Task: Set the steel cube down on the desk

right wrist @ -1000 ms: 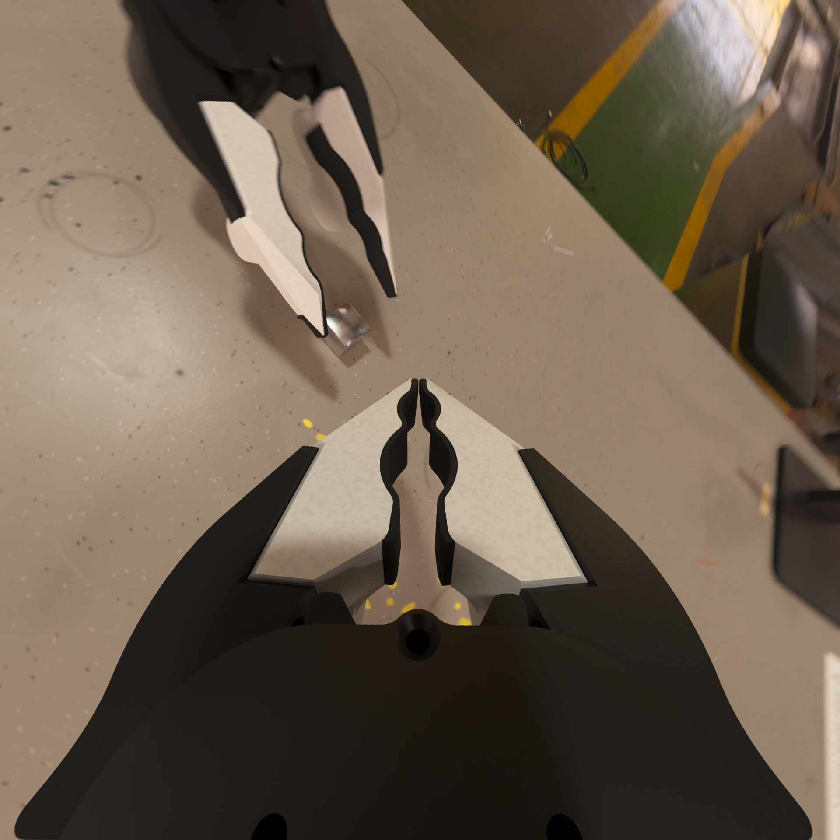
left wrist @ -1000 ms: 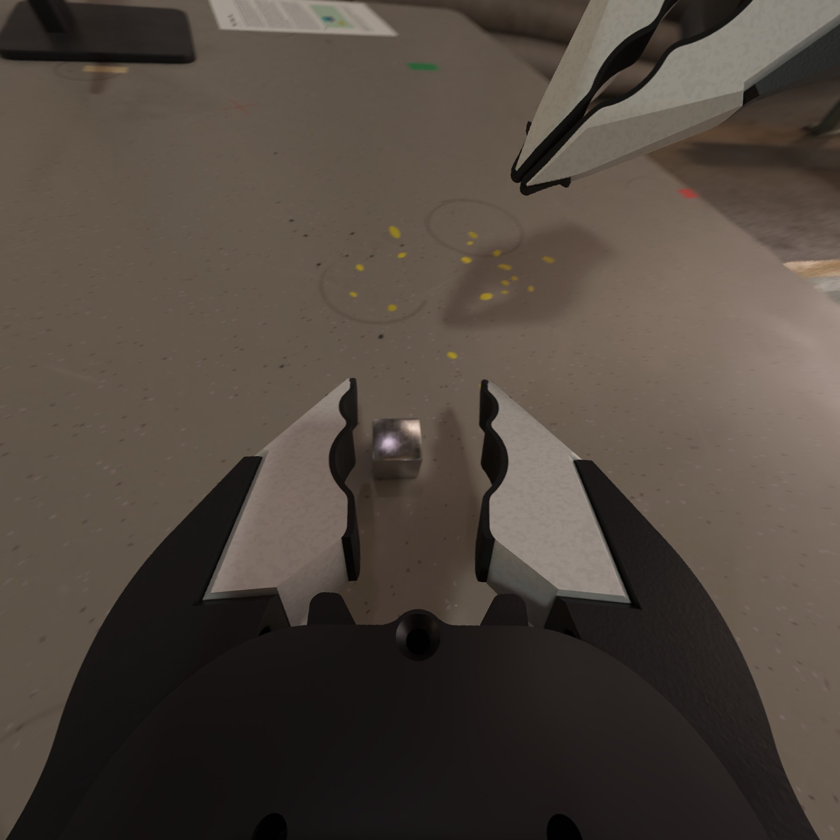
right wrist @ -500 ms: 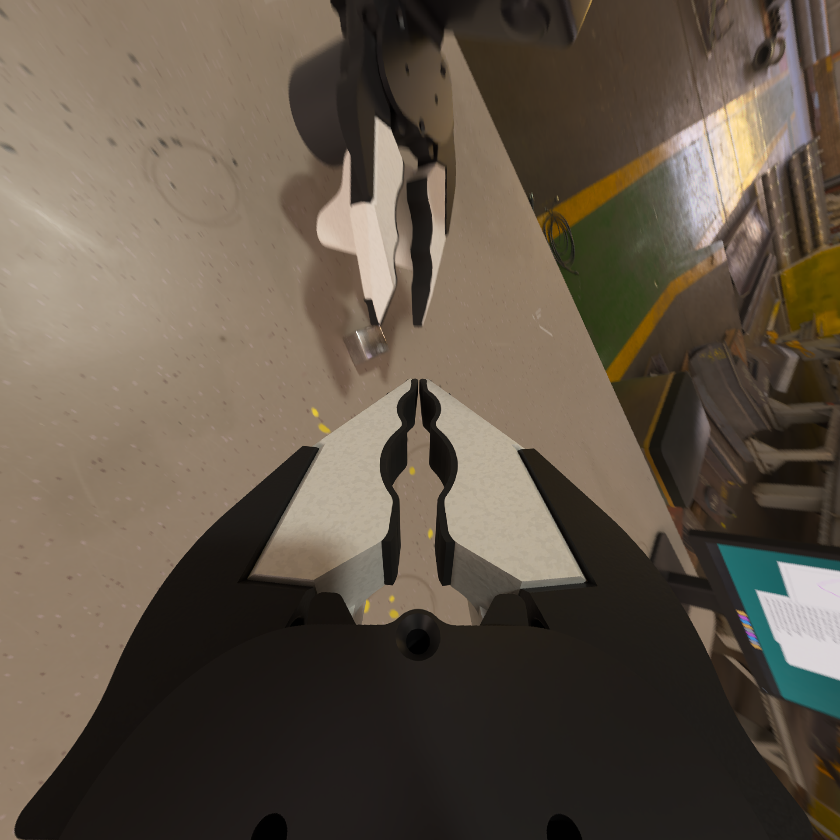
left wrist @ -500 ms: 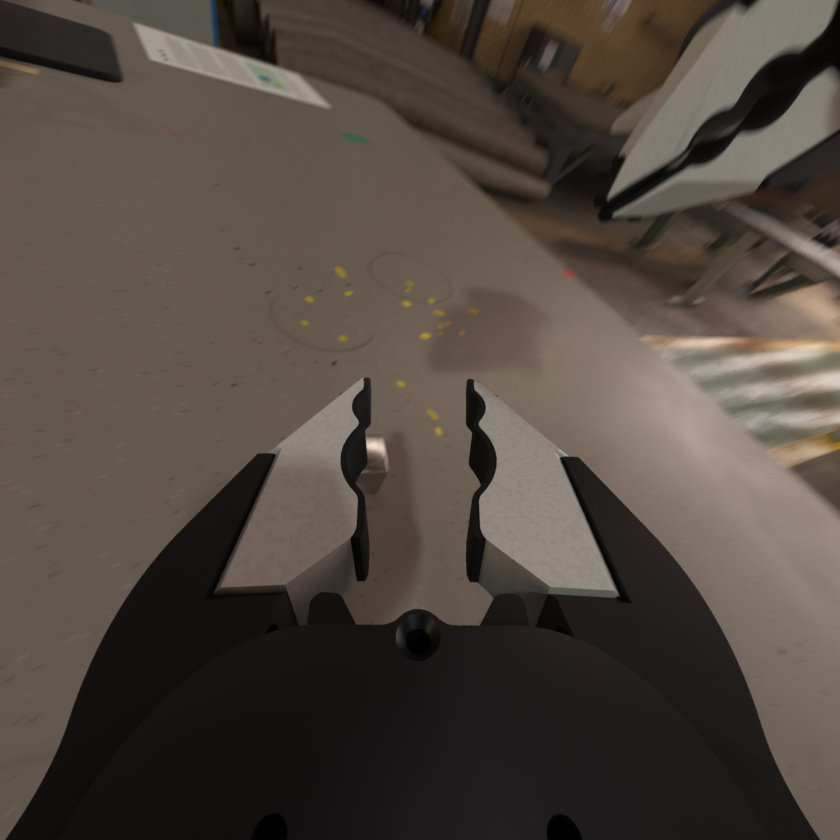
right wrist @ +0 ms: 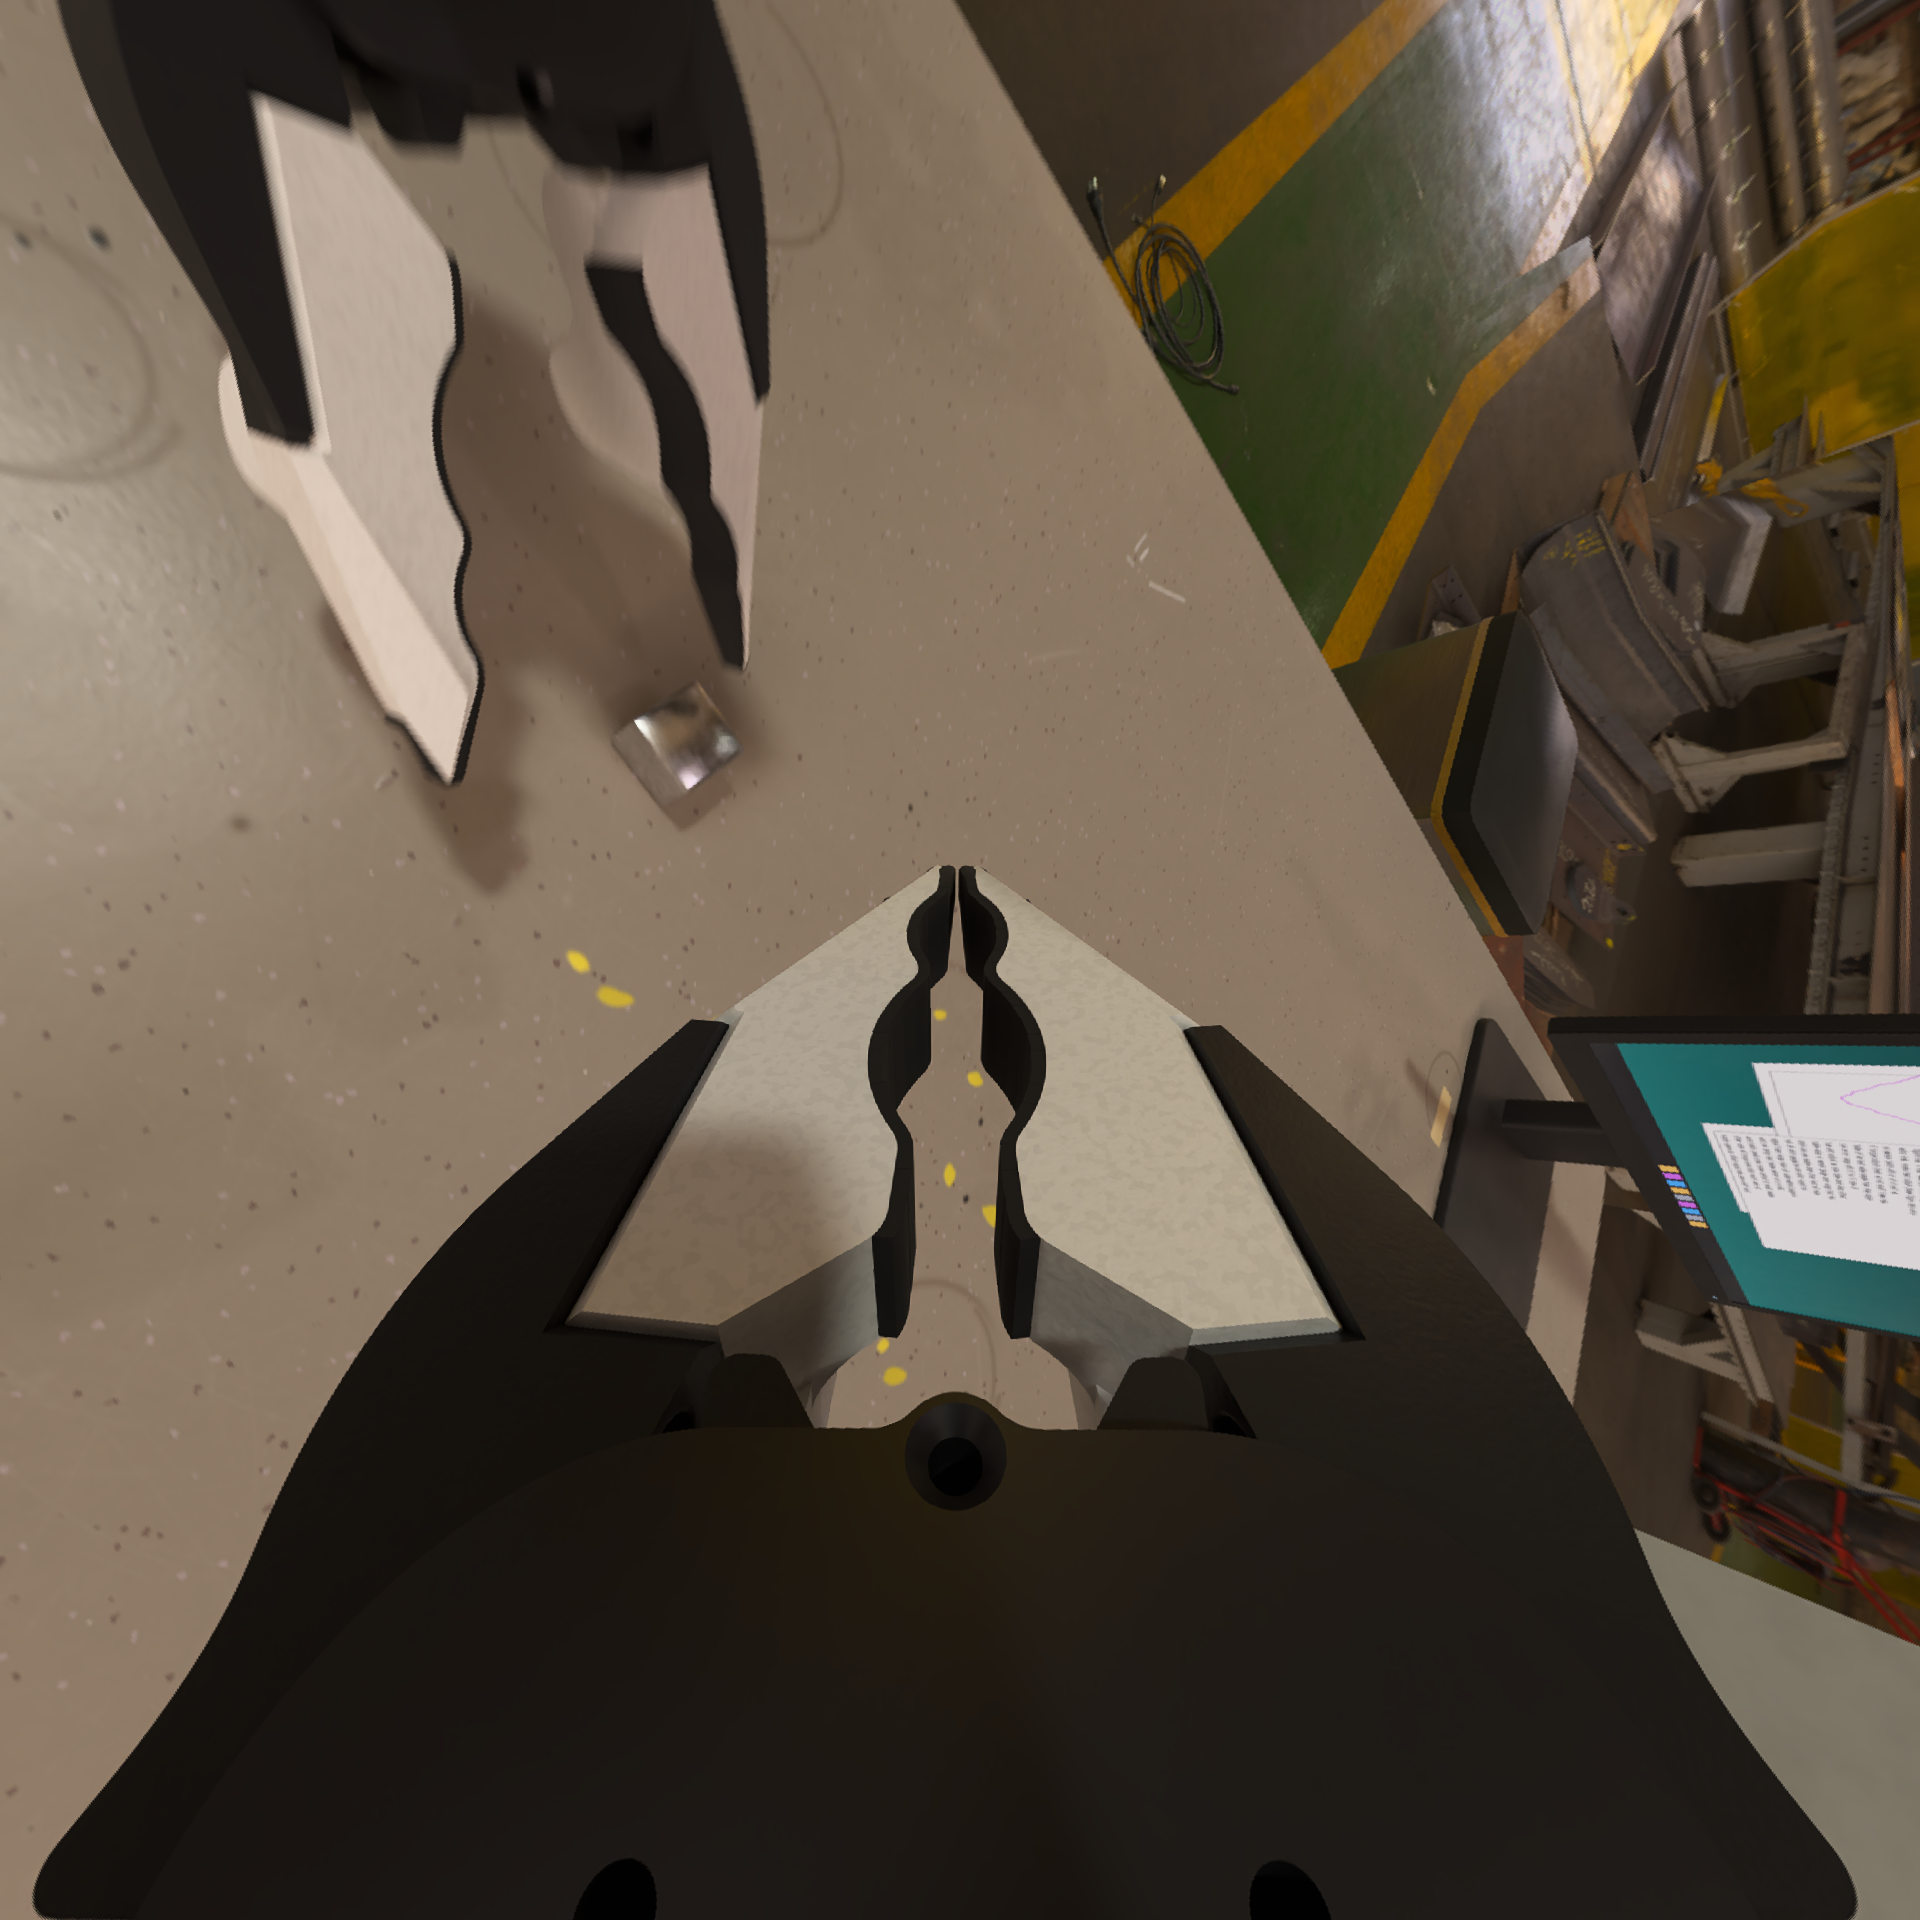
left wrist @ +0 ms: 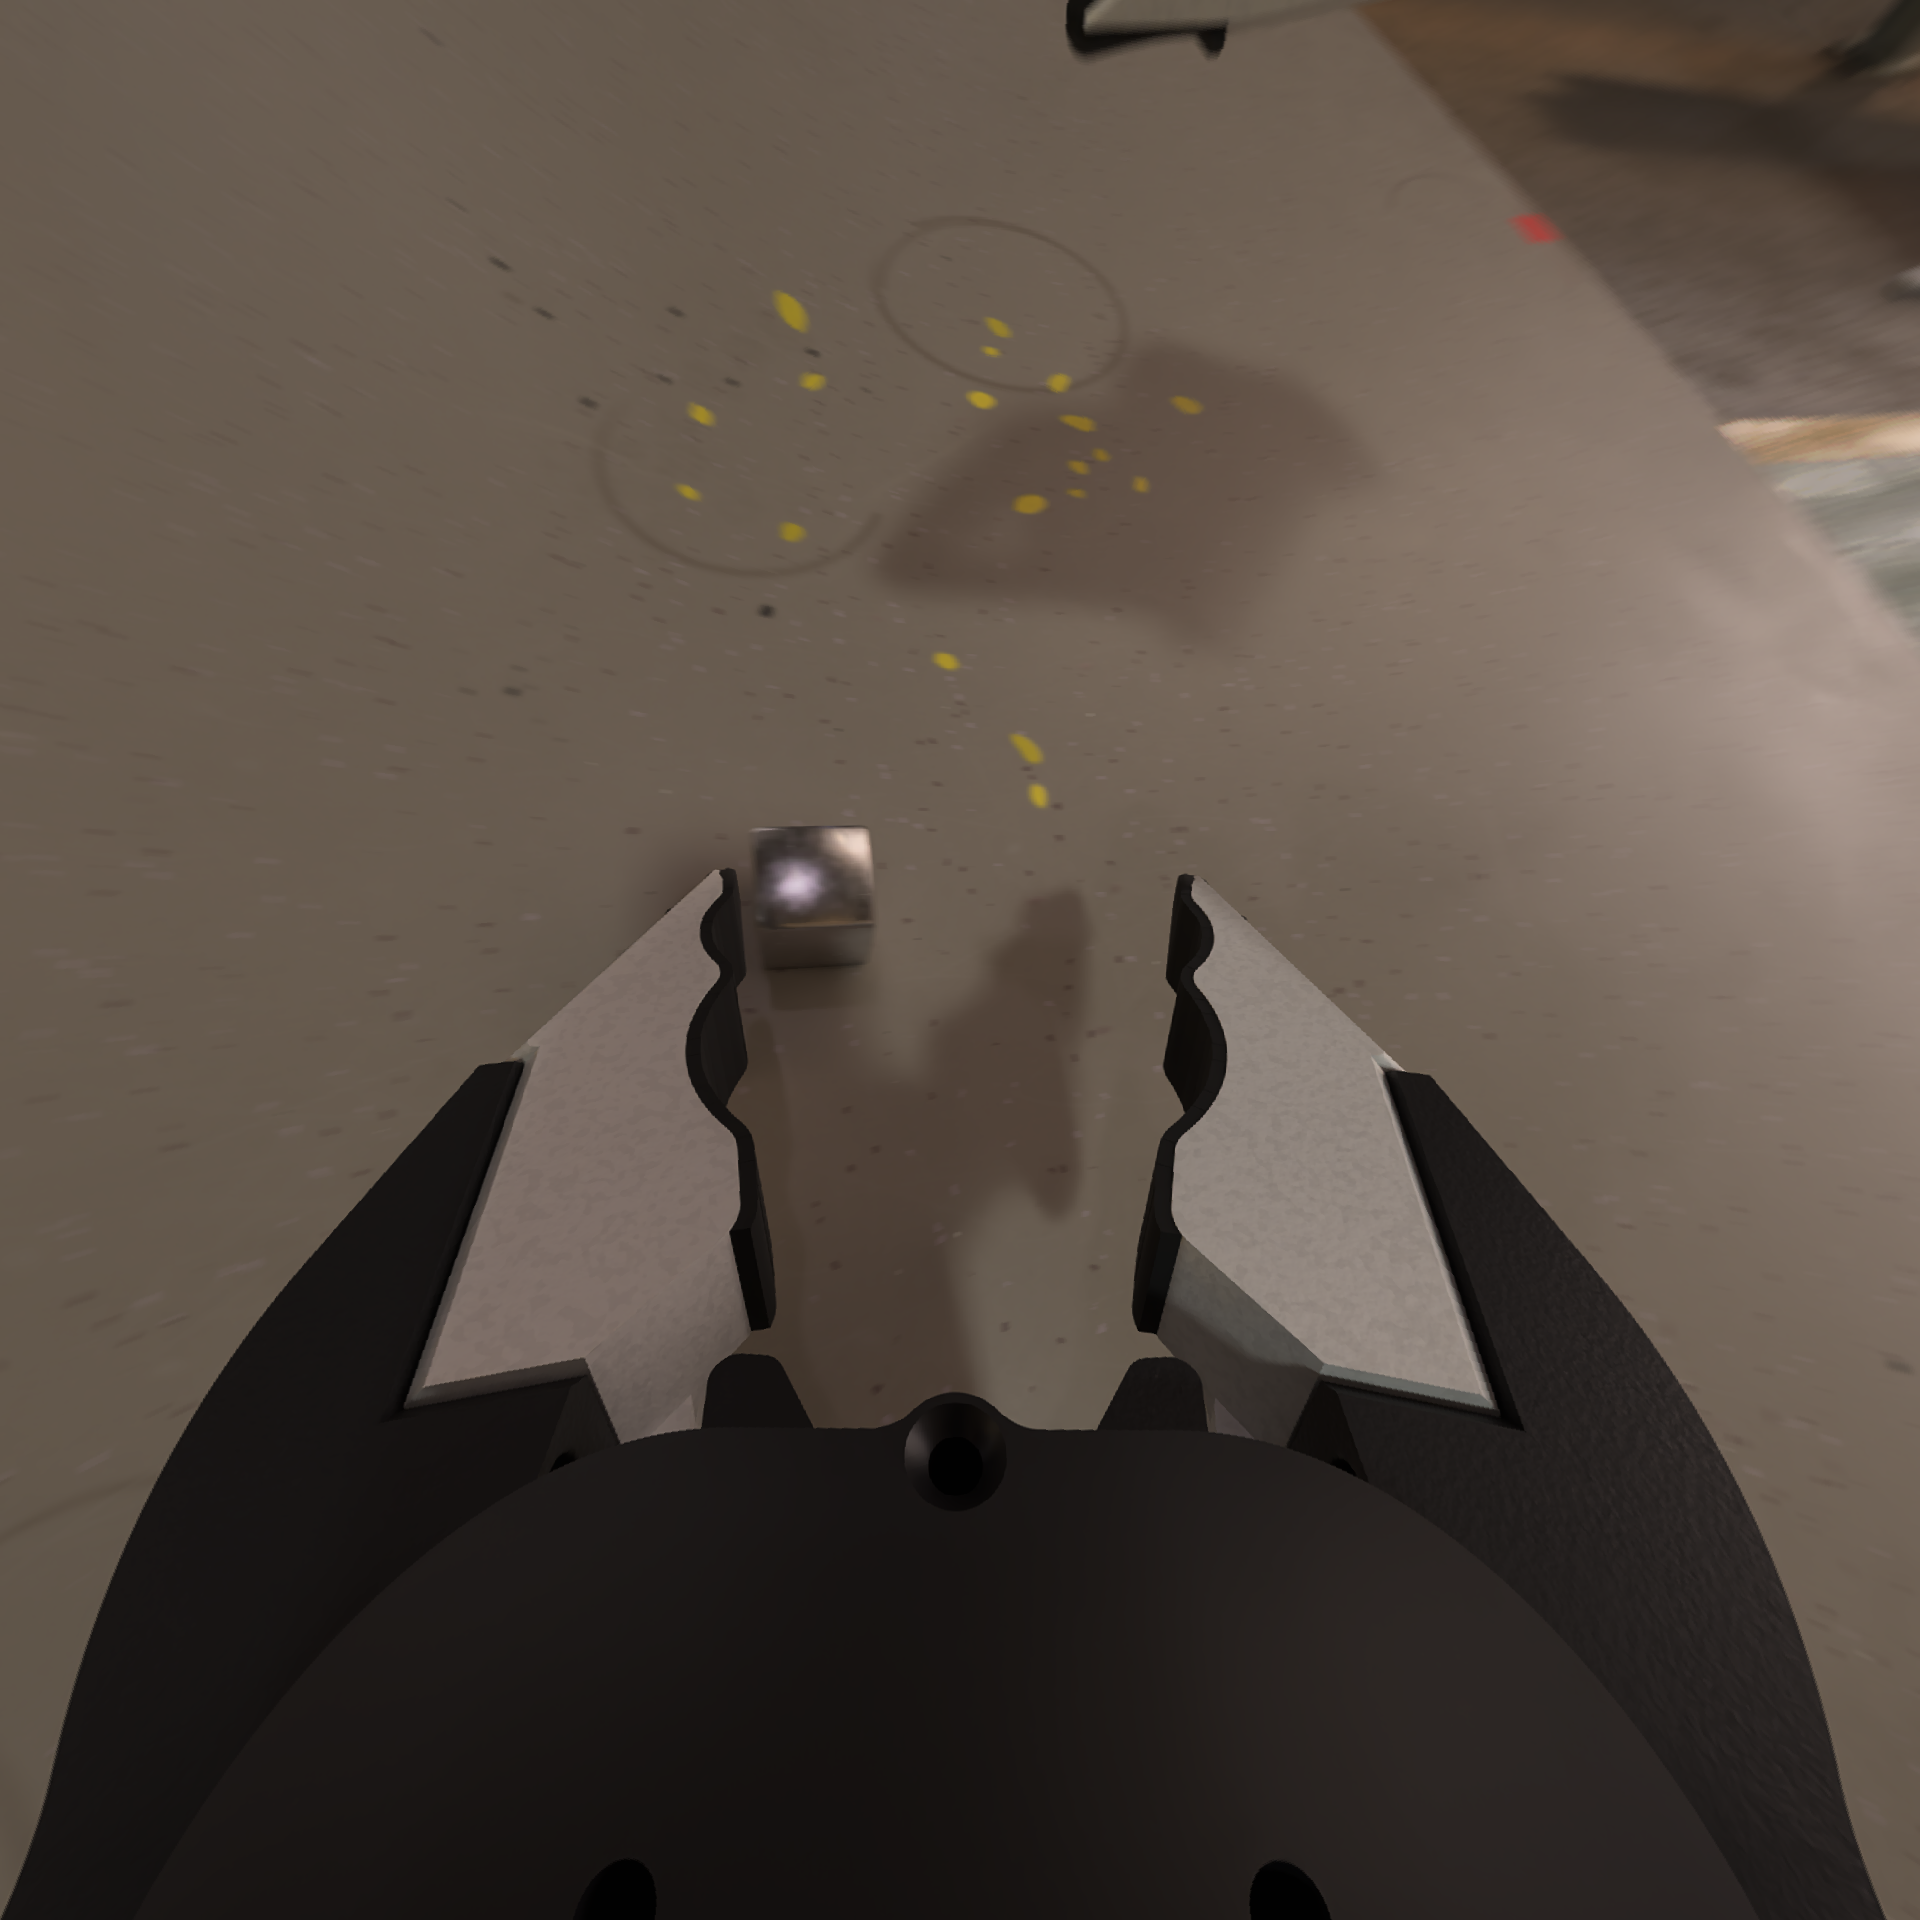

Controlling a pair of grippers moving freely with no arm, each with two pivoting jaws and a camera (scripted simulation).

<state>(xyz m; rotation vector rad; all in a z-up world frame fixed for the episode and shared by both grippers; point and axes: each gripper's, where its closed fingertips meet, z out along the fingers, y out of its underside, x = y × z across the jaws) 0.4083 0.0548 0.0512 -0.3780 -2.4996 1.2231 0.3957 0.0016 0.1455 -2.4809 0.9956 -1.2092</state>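
Observation:
The steel cube (left wrist: 812, 896) is small and shiny and rests on the grey desk (left wrist: 312, 623). My left gripper (left wrist: 956, 888) is open wide and empty. The cube lies just ahead of its left fingertip (left wrist: 724, 902), not between the jaws. In the right wrist view the cube (right wrist: 681, 740) sits on the desk (right wrist: 935, 520) below the left gripper (right wrist: 592, 717), close to one of its fingertips. My right gripper (right wrist: 956, 875) is shut and empty, hovering short of the cube. Its tip shows at the top edge of the left wrist view (left wrist: 1143, 26).
Yellow specks (left wrist: 1029, 504) and faint ring marks dot the desk beyond the cube. A red mark (left wrist: 1536, 229) lies near the desk's right edge. A monitor (right wrist: 1766, 1164) on a dark base (right wrist: 1486, 1143) stands at the right; the desk edge drops to a workshop floor.
The left gripper's jaws have opened wider and it has drawn back, so the cube now lies past its left fingertip. The cube stays on the desk. The right gripper stays shut.

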